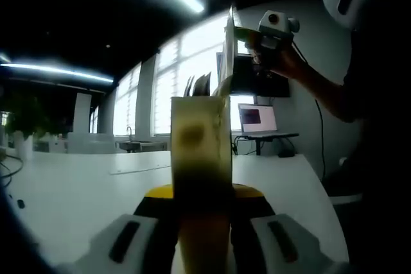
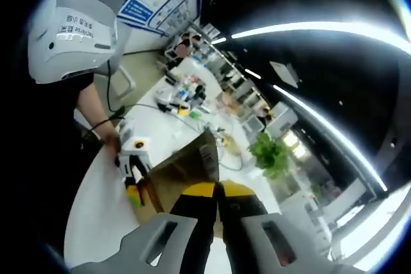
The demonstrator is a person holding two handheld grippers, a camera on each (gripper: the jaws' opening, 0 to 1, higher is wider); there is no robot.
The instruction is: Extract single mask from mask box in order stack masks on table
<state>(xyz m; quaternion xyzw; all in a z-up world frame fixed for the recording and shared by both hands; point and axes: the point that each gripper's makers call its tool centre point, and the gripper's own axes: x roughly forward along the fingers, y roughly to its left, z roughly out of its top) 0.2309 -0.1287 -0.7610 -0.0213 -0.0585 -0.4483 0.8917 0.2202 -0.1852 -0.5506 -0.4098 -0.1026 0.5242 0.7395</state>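
My left gripper (image 1: 202,192) is shut on an upright, backlit cardboard mask box (image 1: 199,138) whose top is open. Above the box, a thin white mask (image 1: 228,49) stands edge-on, its lower end still at the box mouth. The right gripper (image 1: 243,34), held in a person's hand, pinches that mask near its top. In the right gripper view my right gripper (image 2: 218,205) has its jaws pressed together over the brown box (image 2: 173,174). The left gripper (image 2: 137,187) holds that box from the far side.
A wide white table (image 1: 77,190) lies below both grippers. An open laptop (image 1: 257,120) sits at its far right end, in front of bright windows. A potted plant (image 2: 270,153), cables and small items lie further along the table (image 2: 96,210). The person stands close on the right.
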